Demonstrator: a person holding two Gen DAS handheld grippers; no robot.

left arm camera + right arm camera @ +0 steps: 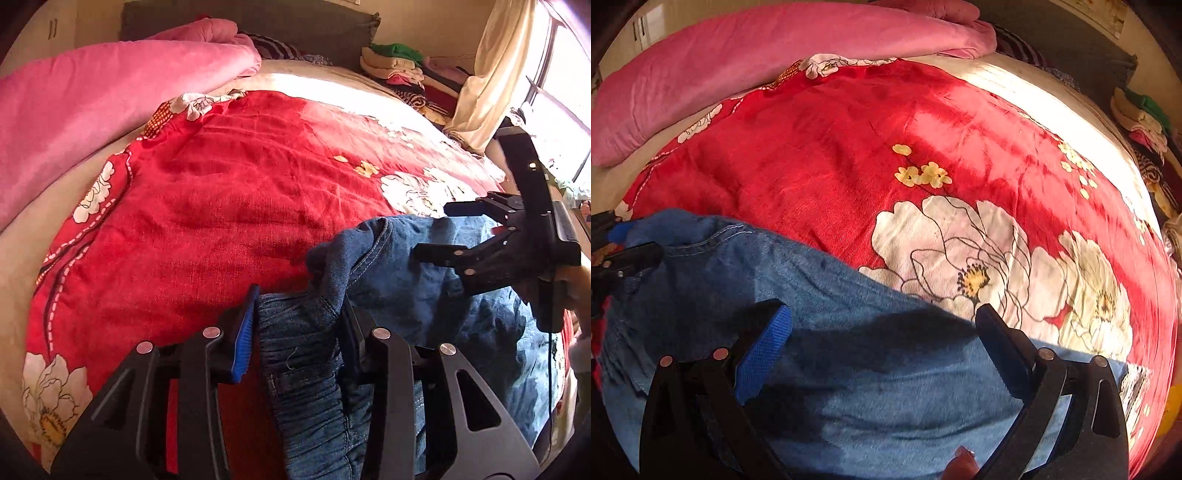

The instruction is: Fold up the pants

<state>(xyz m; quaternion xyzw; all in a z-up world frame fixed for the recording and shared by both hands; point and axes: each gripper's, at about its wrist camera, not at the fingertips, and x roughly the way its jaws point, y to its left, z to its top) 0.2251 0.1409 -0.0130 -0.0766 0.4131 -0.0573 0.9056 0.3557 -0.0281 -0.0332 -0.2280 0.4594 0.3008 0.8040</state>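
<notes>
Pants (424, 295): blue denim, lying along the bed's near edge on the red floral blanket (221, 203), long axis running left to right.
Left claw (299, 306): narrow, its jaws around the bunched waistband end.
Right claw (882, 321): wide, empty, hovering over mid-leg denim, nearer the free end.

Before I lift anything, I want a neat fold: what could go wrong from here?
The left gripper has only a bunched waistband of the jeans between its jaws; it may slip or drag folds askew. The right gripper is open above flat denim, holding nothing, so lifting now would leave that side sagging on the red blanket.
</notes>
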